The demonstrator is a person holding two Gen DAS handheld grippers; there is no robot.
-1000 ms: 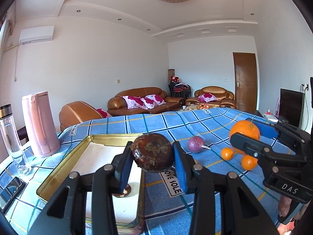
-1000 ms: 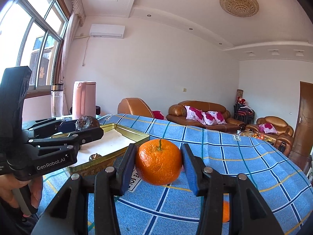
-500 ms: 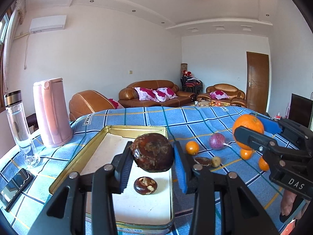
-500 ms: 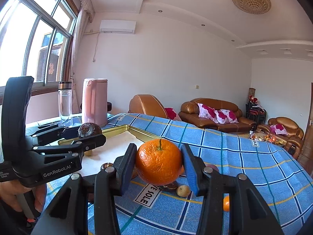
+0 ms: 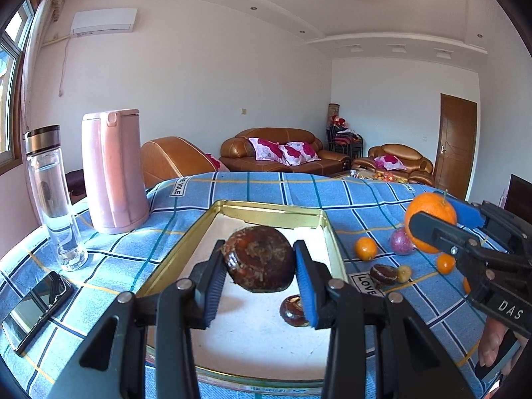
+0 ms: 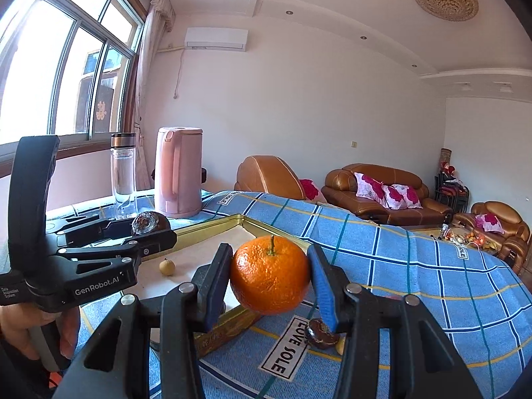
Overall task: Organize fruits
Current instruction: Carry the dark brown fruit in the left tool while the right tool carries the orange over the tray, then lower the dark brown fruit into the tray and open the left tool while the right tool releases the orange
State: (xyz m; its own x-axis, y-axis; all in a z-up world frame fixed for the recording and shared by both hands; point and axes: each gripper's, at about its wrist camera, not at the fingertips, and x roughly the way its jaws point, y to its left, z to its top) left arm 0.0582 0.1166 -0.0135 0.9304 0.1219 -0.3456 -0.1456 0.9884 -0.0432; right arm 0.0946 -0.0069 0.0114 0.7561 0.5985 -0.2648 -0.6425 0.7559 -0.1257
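Observation:
My left gripper (image 5: 261,266) is shut on a dark brown wrinkled fruit (image 5: 259,257), held above the white floor of the gold-rimmed tray (image 5: 266,206). A smaller brown fruit (image 5: 292,311) lies in the tray just below it. My right gripper (image 6: 271,276) is shut on a large orange (image 6: 270,274), held over the tray's near-right corner (image 6: 232,319). In the left wrist view that orange (image 5: 429,209) shows at the right. A small yellowish fruit (image 6: 167,266) rests in the tray. On the cloth lie a small orange (image 5: 365,248), a purple fruit (image 5: 400,241) and a brown fruit (image 5: 382,273).
A pink kettle (image 5: 111,173) and a clear bottle (image 5: 55,196) stand left of the tray on the blue checked tablecloth (image 5: 266,186). A phone (image 5: 35,309) lies at the near left. Sofas and a door fill the room behind.
Both grippers have moved left with their fruit. The left one now hangs over the tray's middle, and the right one has come to the tray's corner. Neither grip has altered.

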